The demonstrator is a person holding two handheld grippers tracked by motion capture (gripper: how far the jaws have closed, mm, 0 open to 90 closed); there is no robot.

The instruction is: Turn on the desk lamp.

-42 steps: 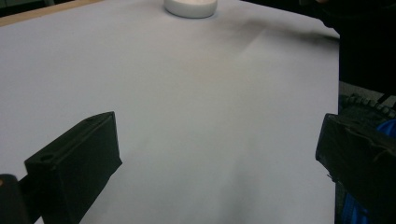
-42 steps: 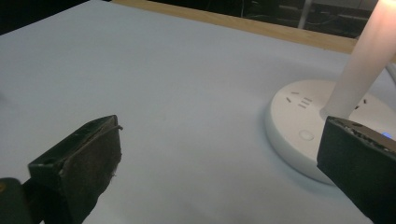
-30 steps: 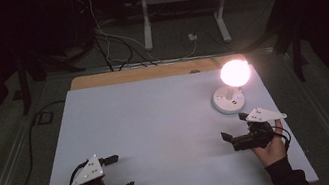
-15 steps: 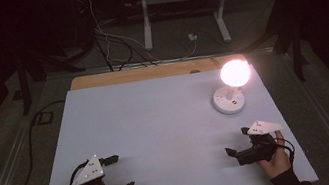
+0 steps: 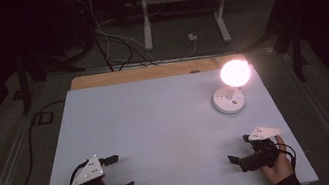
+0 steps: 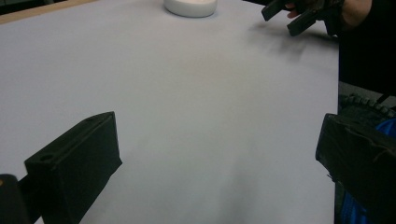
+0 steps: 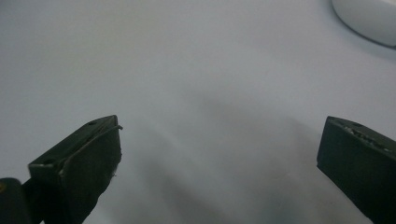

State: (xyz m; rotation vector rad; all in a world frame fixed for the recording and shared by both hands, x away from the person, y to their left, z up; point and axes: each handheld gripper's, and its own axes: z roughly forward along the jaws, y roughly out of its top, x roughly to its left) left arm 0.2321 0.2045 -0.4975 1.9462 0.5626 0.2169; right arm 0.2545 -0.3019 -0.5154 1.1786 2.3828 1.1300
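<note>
A lit round lamp glows on its white disc base at the table's far right. The base's edge also shows in the left gripper view and the right gripper view. My left gripper rests near the table's front left corner, open, with nothing between its jaws. My right gripper sits near the front right edge, below the lamp, open and empty. It also appears far off in the left gripper view, held by a hand.
The pale grey table top has a wooden strip along its far edge. Beyond it, cables and white stand legs lie on the dark floor. A cable runs down the left side.
My right gripper has drawn back from the lamp toward the table's front edge and come down lower. The left gripper has stayed put.
</note>
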